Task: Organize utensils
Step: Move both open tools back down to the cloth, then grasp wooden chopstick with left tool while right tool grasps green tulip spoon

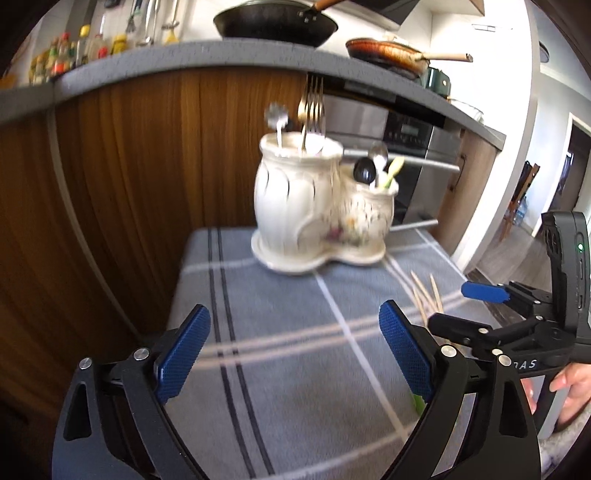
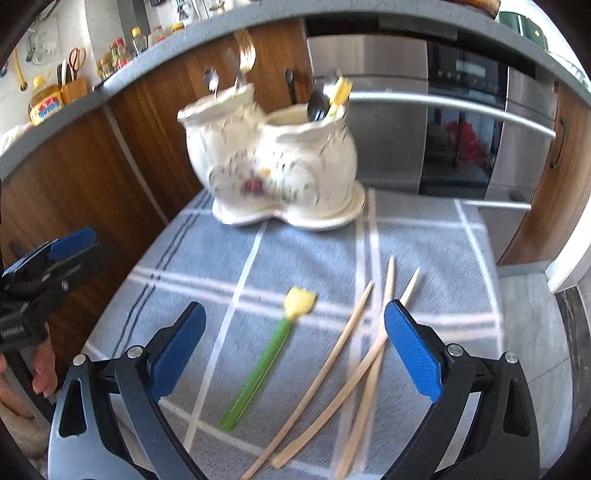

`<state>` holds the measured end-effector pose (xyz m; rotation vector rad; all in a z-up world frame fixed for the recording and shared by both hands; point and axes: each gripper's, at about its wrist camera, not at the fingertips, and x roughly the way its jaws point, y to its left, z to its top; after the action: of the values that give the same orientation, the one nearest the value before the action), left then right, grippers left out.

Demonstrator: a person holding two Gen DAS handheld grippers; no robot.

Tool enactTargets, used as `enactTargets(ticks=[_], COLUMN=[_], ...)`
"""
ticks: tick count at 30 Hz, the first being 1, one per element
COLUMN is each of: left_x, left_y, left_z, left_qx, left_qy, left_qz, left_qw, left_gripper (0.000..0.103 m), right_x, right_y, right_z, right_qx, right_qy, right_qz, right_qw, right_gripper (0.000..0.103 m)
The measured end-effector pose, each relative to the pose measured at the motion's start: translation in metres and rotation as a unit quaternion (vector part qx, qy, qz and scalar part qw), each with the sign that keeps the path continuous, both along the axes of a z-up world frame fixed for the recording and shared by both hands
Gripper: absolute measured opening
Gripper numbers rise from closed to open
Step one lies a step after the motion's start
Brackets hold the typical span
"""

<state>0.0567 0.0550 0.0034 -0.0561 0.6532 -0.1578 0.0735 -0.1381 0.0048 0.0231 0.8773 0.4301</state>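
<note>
A cream two-pot ceramic utensil holder (image 1: 295, 192) (image 2: 273, 162) stands at the far end of a blue plaid cloth (image 1: 288, 354) (image 2: 314, 258). Forks (image 1: 313, 107) stand in its taller pot, spoons and a yellow-headed utensil (image 2: 338, 96) in the lower one. On the cloth lie a green-handled, yellow-headed utensil (image 2: 269, 350) and three wooden chopsticks (image 2: 354, 362), seen also in the left wrist view (image 1: 428, 299). My right gripper (image 2: 295, 350) is open and empty, low over these. My left gripper (image 1: 295, 350) is open and empty over bare cloth.
A wooden cabinet front (image 1: 122, 177) and a steel oven (image 2: 461, 129) stand behind the table under a grey counter (image 1: 184, 59) with pans (image 1: 277, 22) and bottles. The cloth's edge drops off on the left (image 1: 173, 295) and the right (image 2: 498, 295).
</note>
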Motion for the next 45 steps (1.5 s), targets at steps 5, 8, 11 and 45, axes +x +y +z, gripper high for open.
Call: enactTargets(ticks=[5, 8, 11, 45], left_x=[-0.005, -0.006, -0.006, 0.000], left_y=[0.008, 0.011, 0.012, 0.000], left_z=[-0.016, -0.021, -0.028, -0.039], left_qx=[0.001, 0.003, -0.001, 0.001], left_qy=[0.001, -0.003, 0.000, 0.022], left_qz=[0.026, 0.034, 0.035, 0.000], left_qw=[0.9997, 0.9994, 0.9994, 0.9998], left_gripper=[0.092, 0.093, 0.093, 0.093], right_x=[-0.007, -0.008, -0.010, -0.006], right_y=[0.013, 0.020, 0.029, 0.036], right_z=[-0.014, -0.019, -0.027, -0.046], right_qx=[-0.015, -0.017, -0.025, -0.046], right_qy=[0.003, 0.007, 0.013, 0.027], right_qz=[-0.004, 0.004, 0.011, 0.034], right_qw=[1.000, 1.000, 1.000, 0.998], right_gripper=[0.096, 0.093, 0.083, 0.009])
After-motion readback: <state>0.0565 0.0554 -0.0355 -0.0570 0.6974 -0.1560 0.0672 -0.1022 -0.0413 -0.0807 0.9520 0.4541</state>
